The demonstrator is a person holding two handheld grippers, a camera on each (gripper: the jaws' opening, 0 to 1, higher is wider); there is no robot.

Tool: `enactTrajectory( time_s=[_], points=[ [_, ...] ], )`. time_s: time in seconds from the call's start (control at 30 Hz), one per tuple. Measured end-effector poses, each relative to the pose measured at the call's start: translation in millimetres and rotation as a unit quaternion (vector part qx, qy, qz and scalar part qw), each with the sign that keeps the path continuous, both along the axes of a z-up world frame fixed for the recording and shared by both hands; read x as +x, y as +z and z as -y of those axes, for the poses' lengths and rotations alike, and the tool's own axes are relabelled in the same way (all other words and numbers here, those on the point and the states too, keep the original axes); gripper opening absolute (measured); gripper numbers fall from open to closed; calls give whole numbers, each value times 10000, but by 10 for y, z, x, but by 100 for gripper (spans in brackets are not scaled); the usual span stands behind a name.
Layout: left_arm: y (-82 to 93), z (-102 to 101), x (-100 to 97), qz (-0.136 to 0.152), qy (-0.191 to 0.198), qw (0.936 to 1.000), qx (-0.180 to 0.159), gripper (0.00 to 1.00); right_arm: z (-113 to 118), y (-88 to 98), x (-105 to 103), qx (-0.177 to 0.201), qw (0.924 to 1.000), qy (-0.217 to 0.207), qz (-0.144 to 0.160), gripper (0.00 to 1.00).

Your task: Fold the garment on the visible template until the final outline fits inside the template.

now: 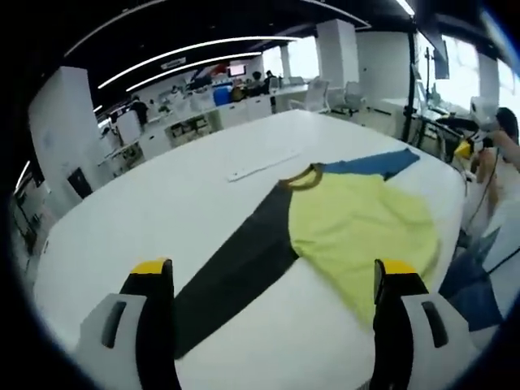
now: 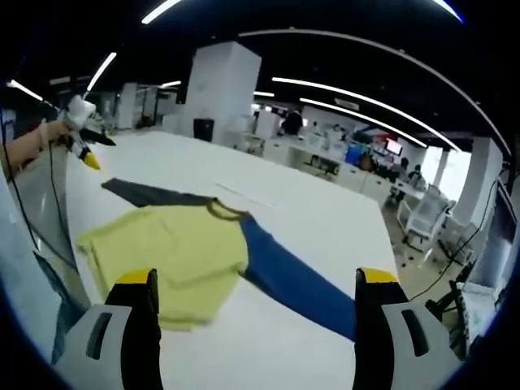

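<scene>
A long-sleeved shirt lies flat on the white table [image 1: 162, 211]. Its body is yellow [image 1: 366, 231], one sleeve is dark grey [image 1: 244, 272] and the other is blue [image 1: 374, 164]. In the right gripper view the yellow body [image 2: 175, 248] is left of centre and the blue sleeve [image 2: 296, 284] runs toward me. My left gripper [image 1: 274, 272] is open above the grey sleeve's end, holding nothing. My right gripper [image 2: 256, 278] is open above the blue sleeve, also holding nothing. Each gripper shows small in the other's view, the right gripper [image 1: 465, 149] and the left gripper [image 2: 81, 130], both held off the table's edge.
A thin white strip [image 1: 262, 165] lies on the table beyond the collar. Something blue [image 1: 475, 284] hangs below the table's edge beside the person. Desks, chairs [image 2: 422, 219] and white pillars [image 2: 223, 89] stand in the office behind.
</scene>
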State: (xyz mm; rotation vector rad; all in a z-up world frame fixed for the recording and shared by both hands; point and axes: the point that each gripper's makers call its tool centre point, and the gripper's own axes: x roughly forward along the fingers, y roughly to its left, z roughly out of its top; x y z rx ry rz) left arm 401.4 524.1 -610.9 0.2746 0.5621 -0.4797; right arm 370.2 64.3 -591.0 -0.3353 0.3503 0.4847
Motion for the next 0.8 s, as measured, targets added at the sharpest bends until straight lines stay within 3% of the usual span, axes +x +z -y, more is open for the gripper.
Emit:
enactTrajectory(
  time_s=[0.33, 0.8],
  points=[
    [-209, 260, -269, -259, -23, 9997, 1, 100, 83, -249, -93, -17, 9996, 0, -278, 100],
    [-429, 465, -396, -559, -67, 9984, -34, 100, 97, -573, -32, 87, 9973, 46, -733, 100]
  ],
)
